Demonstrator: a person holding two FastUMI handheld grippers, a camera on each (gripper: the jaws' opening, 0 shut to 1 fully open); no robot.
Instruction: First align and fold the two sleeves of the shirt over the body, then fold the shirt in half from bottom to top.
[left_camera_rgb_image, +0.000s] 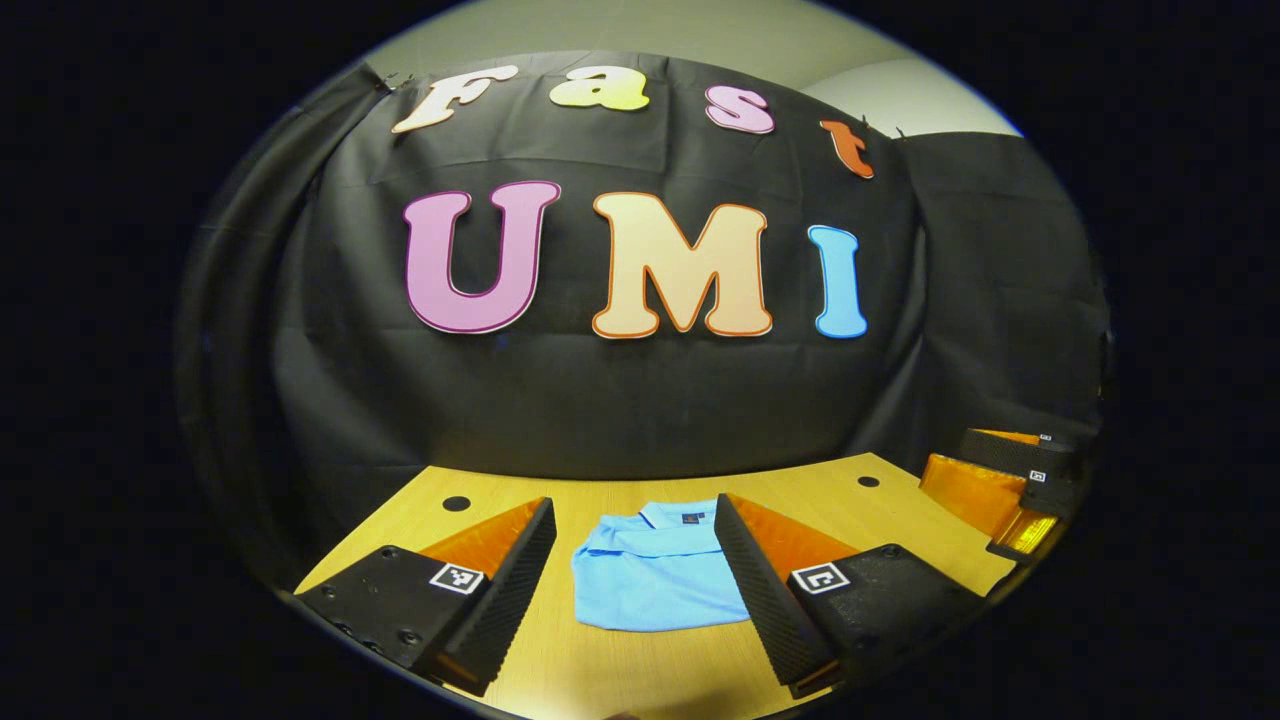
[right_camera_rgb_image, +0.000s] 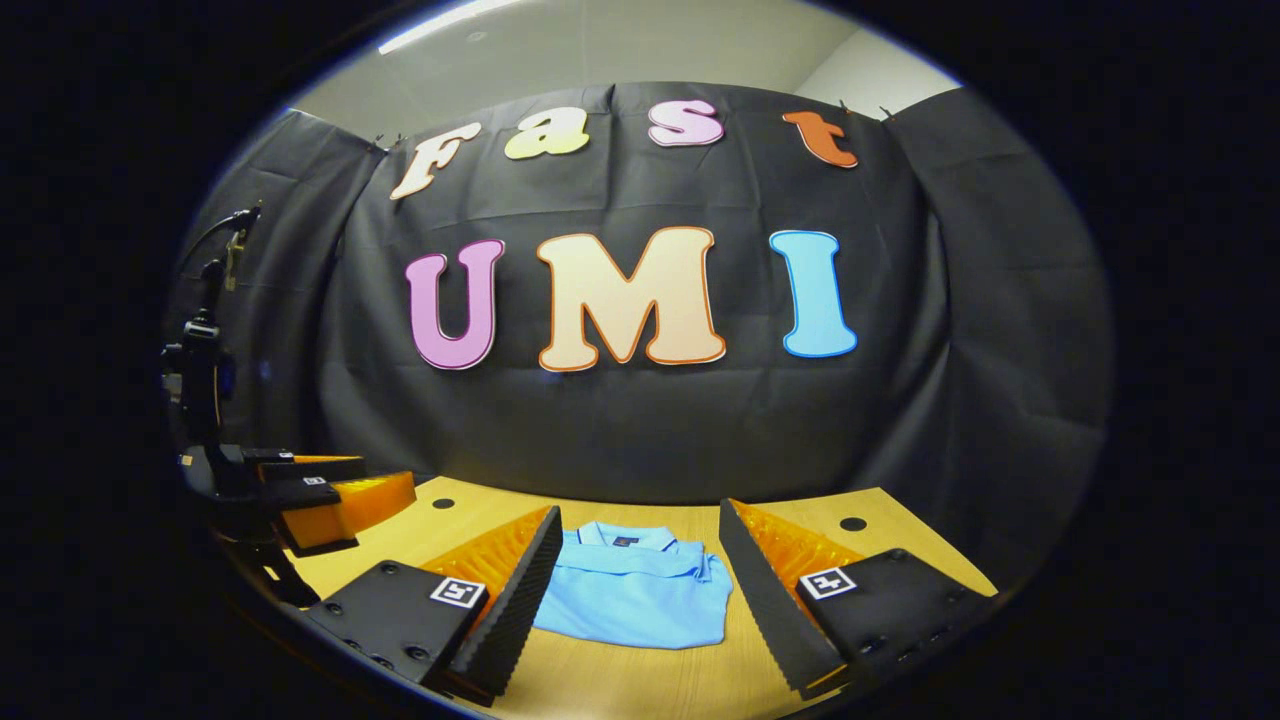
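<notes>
Left gripper view: folded shirt (left_camera_rgb_image: 655, 580) on table (left_camera_rgb_image: 620, 495).

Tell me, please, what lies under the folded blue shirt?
The blue shirt lies folded on the wooden table, collar at the far side. Bare tabletop shows all round it; the folded layers cover whatever is directly beneath.
</notes>
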